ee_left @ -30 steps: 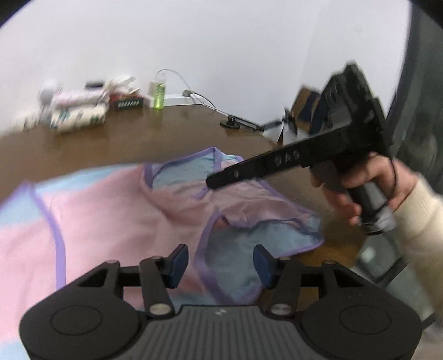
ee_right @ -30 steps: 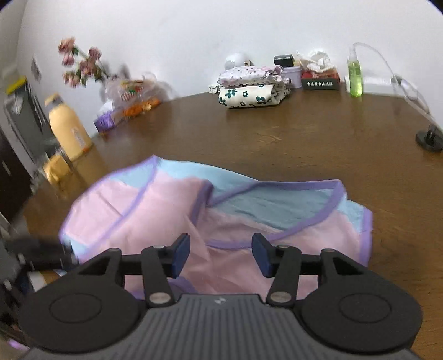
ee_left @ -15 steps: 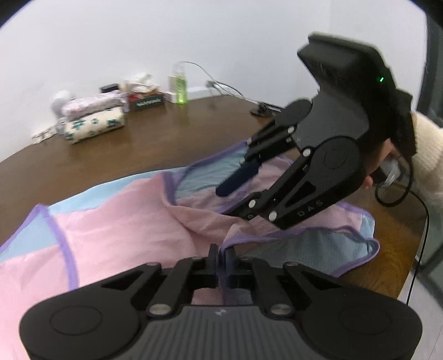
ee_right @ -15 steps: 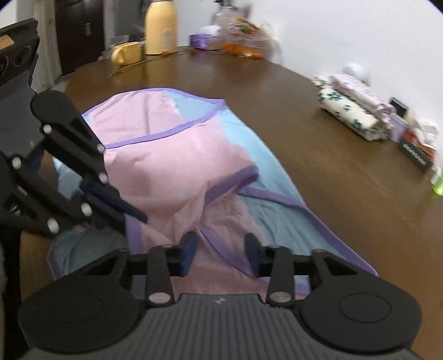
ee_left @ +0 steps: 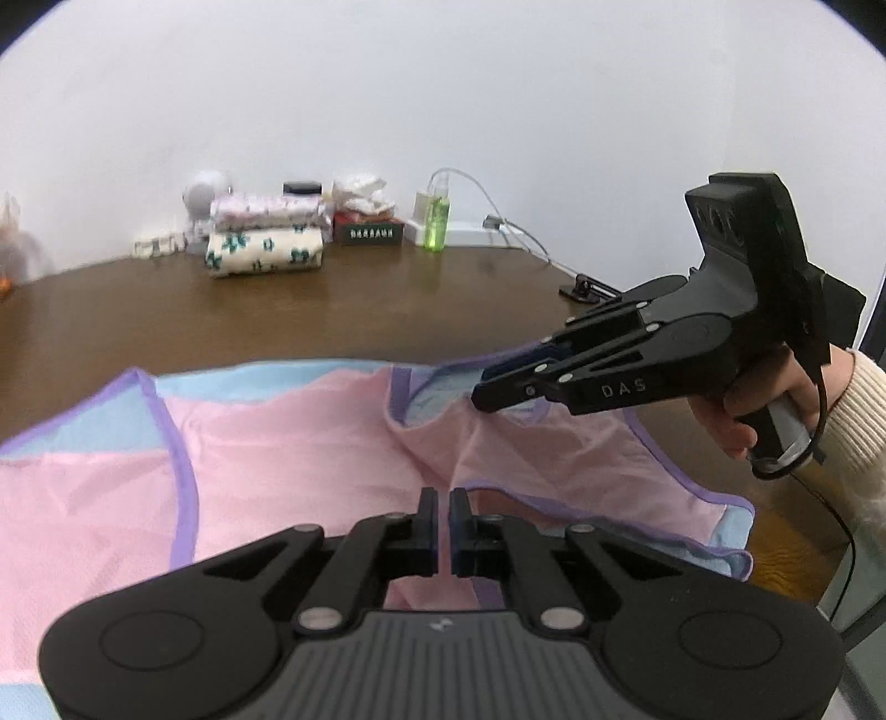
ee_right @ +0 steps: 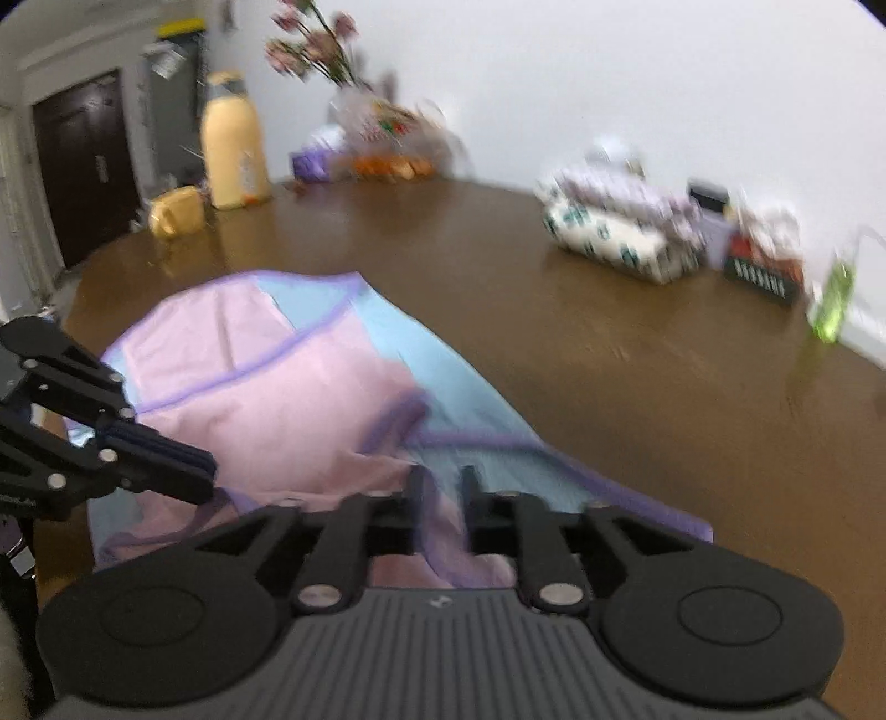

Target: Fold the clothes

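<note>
Counting what lies before us, we see one garment, pink and pale blue with purple trim, spread on the brown table, and two claws working it. Our left claw is clenched on a pink fold near the garment's front edge, its tips nearly touching with cloth between them. Our right claw has its tips close together over the purple-trimmed neckline; in the left view it seems pinched on that trim, though blur in its own view leaves the grip uncertain.

At the table's far side sit two folded cloths stacked together, one green bottle, one yellow jug and one bunch of flowers. Bare wood lies wide between the garment and those things. The garment's right corner reaches close to the table's edge.

Our left claw's body hides the garment's near hem, and the right view is smeared throughout.
</note>
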Demonstrator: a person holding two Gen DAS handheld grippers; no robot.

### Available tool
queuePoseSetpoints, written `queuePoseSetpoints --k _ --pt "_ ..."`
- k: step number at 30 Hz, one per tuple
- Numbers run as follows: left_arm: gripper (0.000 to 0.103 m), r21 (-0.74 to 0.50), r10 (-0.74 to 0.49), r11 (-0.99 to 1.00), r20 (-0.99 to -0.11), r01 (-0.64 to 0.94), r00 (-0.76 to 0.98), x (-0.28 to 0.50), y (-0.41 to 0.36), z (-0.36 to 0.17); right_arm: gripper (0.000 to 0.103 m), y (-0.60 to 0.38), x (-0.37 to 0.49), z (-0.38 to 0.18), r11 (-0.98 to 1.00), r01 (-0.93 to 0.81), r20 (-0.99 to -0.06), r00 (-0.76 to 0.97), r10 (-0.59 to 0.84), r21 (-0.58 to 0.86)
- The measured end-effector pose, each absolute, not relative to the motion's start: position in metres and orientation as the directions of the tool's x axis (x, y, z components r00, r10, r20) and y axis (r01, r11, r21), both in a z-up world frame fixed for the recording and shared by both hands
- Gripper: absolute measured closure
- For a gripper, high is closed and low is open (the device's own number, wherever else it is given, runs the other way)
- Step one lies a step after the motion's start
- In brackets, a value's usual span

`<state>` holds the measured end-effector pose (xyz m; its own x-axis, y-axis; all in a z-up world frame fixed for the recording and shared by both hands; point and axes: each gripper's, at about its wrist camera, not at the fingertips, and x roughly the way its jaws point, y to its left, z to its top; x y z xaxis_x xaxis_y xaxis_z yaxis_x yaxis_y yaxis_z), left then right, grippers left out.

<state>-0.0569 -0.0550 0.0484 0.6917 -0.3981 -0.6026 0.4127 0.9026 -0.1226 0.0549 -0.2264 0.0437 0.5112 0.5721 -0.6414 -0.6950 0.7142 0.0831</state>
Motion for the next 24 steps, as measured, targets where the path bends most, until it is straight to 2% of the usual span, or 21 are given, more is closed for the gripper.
queuePoseSetpoints --k 1,2,4,6,7,8,9,10,12,16,19,21,24 --pt "0.1 -0.125 -0.399 0.901 -0.611 0.415 0.684 -0.057 -0.057 0.046 0.061 -0.226 0.06 0.046 0.729 -0.671 -0.639 0.502 0.583 0.138" --pt "0.099 -0.123 -0.403 0.898 -0.615 0.422 0.678 -0.057 -0.058 0.045 0.061 -0.226 0.065 0.049 0.741 -0.644 -0.635 0.494 0.593 0.191" --pt "0.084 -0.114 -0.411 0.891 -0.611 0.439 0.676 -0.06 -0.062 0.043 0.061 -0.219 0.077 0.051 0.738 -0.589 -0.627 0.447 0.638 0.33" --pt "0.072 -0.098 -0.418 0.883 -0.607 0.458 0.675 -0.061 -0.066 0.042 0.061 -0.206 0.09 0.047 0.725 -0.552 -0.64 0.392 0.661 0.411" --pt "0.071 -0.087 -0.416 0.881 -0.608 0.465 0.676 -0.06 -0.069 0.041 0.066 -0.199 0.095 0.042 0.726 -0.542 -0.655 0.371 0.658 0.423" --pt "0.071 -0.076 -0.414 0.879 -0.608 0.47 0.677 -0.059 -0.072 0.04 0.08 -0.193 0.098 0.037 0.73 -0.536 -0.671 0.355 0.651 0.425" --pt "0.079 -0.069 -0.403 0.882 -0.62 0.465 0.673 -0.057 -0.074 0.037 0.091 -0.187 0.101 0.031 0.736 -0.529 -0.69 0.338 0.639 0.423" --pt "0.102 -0.063 -0.392 0.885 -0.631 0.46 0.669 -0.054 -0.076 0.035 0.1 -0.182 0.104 0.027 0.743 -0.522 -0.704 0.33 0.629 0.419" --pt "0.102 -0.117 -0.416 0.887 -0.625 0.448 0.661 -0.051 -0.07 0.034 0.1 -0.182 0.105 0.027 0.738 -0.513 -0.693 0.33 0.641 0.438" --pt "0.102 -0.163 -0.442 0.887 -0.572 0.432 0.691 -0.061 -0.057 0.042 0.1 -0.202 0.104 0.047 0.643 -0.495 -0.555 0.335 0.761 0.584" --pt "0.102 -0.224 -0.468 0.882 -0.529 0.415 0.708 -0.067 -0.046 0.049 0.1 -0.213 0.113 0.051 0.601 -0.457 -0.496 0.338 0.8 0.656" --pt "0.102 -0.262 -0.473 0.881 -0.507 0.394 0.721 -0.07 -0.038 0.052 0.1 -0.216 0.117 0.045 0.594 -0.439 -0.491 0.335 0.804 0.674" --pt "0.102 -0.336 -0.48 0.875 -0.508 0.349 0.715 -0.073 -0.025 0.045 0.098 -0.212 0.119 0.031 0.653 -0.41 -0.557 0.341 0.757 0.636"
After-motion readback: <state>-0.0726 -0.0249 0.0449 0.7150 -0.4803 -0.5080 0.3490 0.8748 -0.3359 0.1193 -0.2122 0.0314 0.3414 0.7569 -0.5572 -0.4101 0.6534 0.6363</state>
